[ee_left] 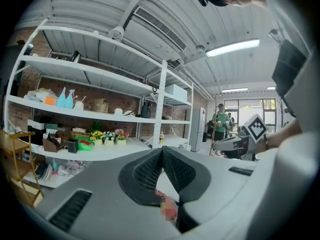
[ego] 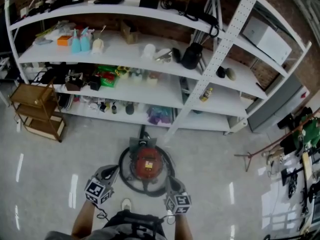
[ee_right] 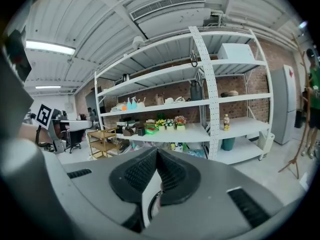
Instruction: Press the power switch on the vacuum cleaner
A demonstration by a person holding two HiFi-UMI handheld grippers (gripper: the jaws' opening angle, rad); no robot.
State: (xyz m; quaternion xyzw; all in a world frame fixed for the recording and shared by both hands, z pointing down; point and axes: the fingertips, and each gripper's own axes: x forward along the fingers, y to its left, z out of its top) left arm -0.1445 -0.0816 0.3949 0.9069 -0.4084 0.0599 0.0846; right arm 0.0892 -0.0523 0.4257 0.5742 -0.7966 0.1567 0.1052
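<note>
In the head view a round red vacuum cleaner (ego: 147,164) stands on the floor just in front of me, with a black hose (ego: 125,176) looped around it. My left gripper (ego: 113,171) hangs at its left side and my right gripper (ego: 170,179) at its right, both slightly above it. Each gripper points forward toward the shelves. In the left gripper view the left gripper (ee_left: 162,151) is shut, its tips meeting, with a red blur of the vacuum (ee_left: 168,207) below. In the right gripper view the right gripper (ee_right: 156,151) is also shut and holds nothing.
A tall white shelving unit (ego: 150,59) full of small items stands right behind the vacuum. A low wooden rack (ego: 37,109) is at the left, a wooden stand (ego: 265,151) at the right. My shoe (ego: 126,204) is near the hose. A person in green (ee_left: 220,121) stands far off.
</note>
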